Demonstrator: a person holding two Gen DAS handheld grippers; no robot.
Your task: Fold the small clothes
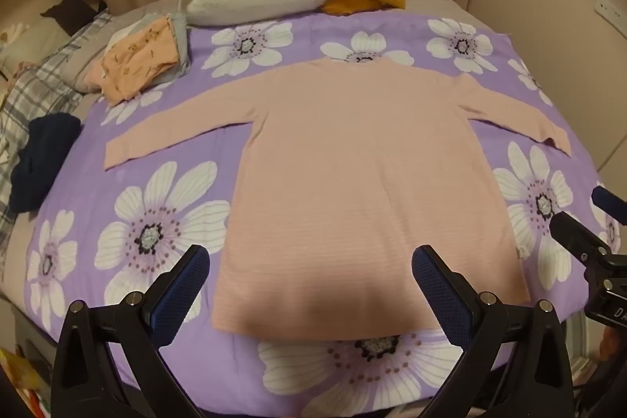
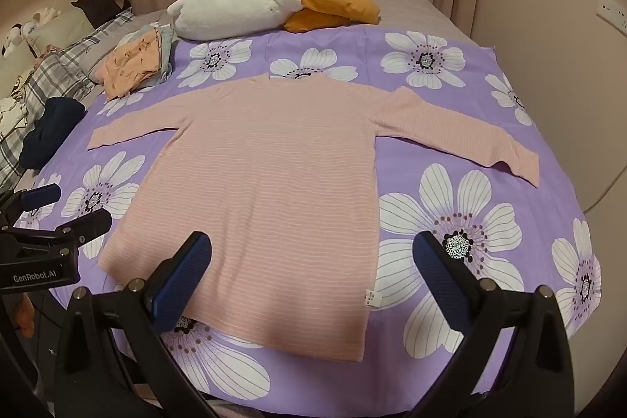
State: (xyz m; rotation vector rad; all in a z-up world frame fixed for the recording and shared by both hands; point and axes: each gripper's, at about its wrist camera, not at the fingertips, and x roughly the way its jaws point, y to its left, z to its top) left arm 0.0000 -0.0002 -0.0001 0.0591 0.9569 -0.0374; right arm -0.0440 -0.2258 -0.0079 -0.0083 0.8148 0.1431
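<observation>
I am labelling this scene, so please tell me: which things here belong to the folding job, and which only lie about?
For the job:
- pink striped top, spread flat
- left gripper, open
- right gripper, open
- folded clothes pile, probably

Lying about:
- white plush goose
- dark blue garment
- plaid pillow
- purple flowered sheet
</observation>
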